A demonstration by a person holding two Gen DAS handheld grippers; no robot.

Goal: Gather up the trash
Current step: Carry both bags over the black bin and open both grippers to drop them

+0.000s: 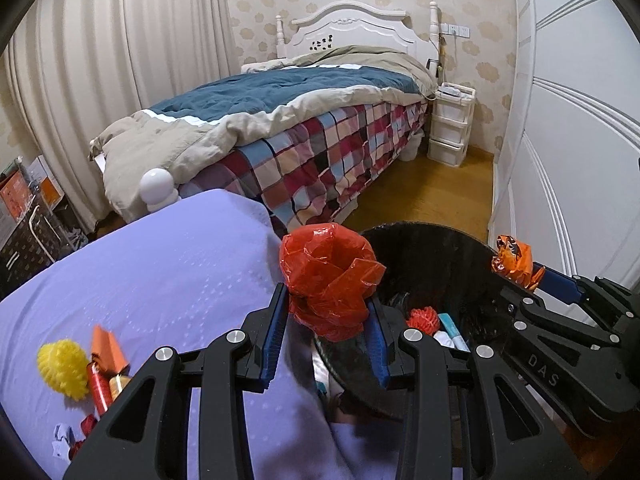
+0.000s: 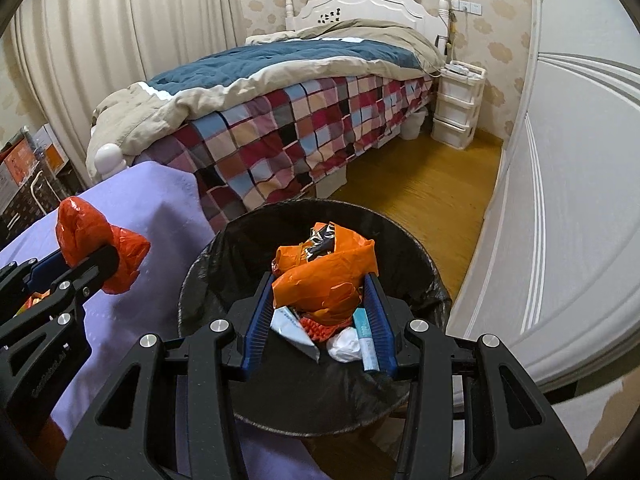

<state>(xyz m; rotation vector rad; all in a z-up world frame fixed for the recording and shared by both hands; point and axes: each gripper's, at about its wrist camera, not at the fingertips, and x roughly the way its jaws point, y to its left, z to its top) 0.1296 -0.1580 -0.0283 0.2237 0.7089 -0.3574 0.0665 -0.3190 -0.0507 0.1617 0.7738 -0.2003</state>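
Observation:
My left gripper [image 1: 327, 312] is shut on a crumpled red plastic bag [image 1: 330, 280], held at the edge between the purple-covered table [image 1: 160, 272] and the black-lined trash bin [image 1: 440, 256]. The red bag also shows in the right wrist view [image 2: 100, 248]. My right gripper [image 2: 320, 292] is shut on a crumpled orange wrapper [image 2: 324, 272], held over the open bin [image 2: 240, 248]. The wrapper also shows in the left wrist view [image 1: 516, 260]. Inside the bin lie a red spiky ball [image 1: 423, 317], a white wad [image 2: 346, 344] and a light-blue tube [image 2: 366, 340].
On the table's left lie a yellow spiky ball [image 1: 64, 366], an orange carton [image 1: 108, 350], a red tube [image 1: 99, 388] and small scraps. A bed with a plaid cover [image 1: 320, 152] stands behind. A white wardrobe [image 1: 568, 140] is at right, a white drawer unit [image 1: 450, 124] beyond.

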